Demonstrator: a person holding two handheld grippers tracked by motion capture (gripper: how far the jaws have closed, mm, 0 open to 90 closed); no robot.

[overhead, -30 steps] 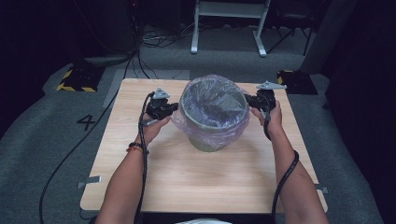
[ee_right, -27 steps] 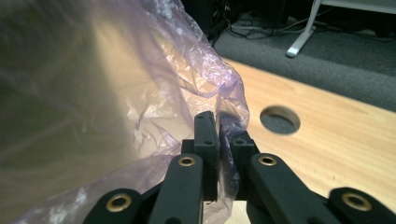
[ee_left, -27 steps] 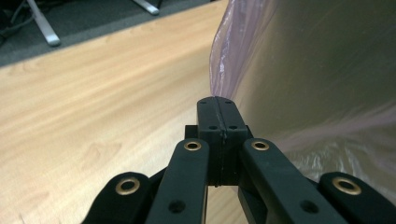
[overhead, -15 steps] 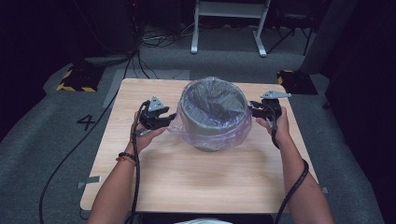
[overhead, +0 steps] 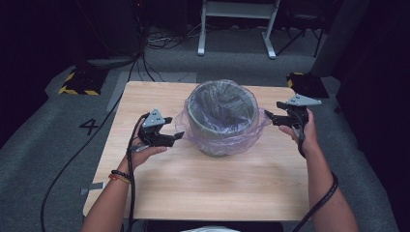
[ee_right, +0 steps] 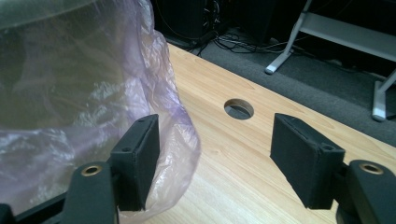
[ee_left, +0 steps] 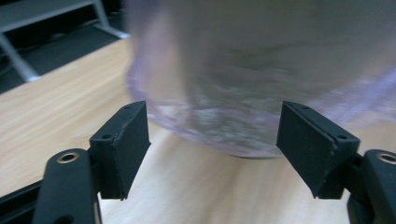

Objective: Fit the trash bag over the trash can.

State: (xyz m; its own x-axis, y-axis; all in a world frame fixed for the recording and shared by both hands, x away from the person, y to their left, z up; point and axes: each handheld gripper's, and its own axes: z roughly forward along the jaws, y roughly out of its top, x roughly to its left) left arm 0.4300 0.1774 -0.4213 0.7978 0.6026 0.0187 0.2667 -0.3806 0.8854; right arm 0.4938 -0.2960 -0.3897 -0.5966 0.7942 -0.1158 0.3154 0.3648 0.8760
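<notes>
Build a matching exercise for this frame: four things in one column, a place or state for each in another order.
1. bin
2. plastic bag
3. left gripper
4. right gripper

a. thin, purplish, folded over a rim
b. open, on the bin's right
c. standing mid-table, lined
d. open, on the bin's left

Pairs: 1-c, 2-a, 3-d, 4-b

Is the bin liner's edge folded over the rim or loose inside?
Folded over: the purple liner drapes outside the bin, skirt hanging down its wall.

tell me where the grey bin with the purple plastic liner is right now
In the high view the grey bin with the purple plastic liner stands at the wooden table's middle, between the left gripper and right gripper.
</notes>
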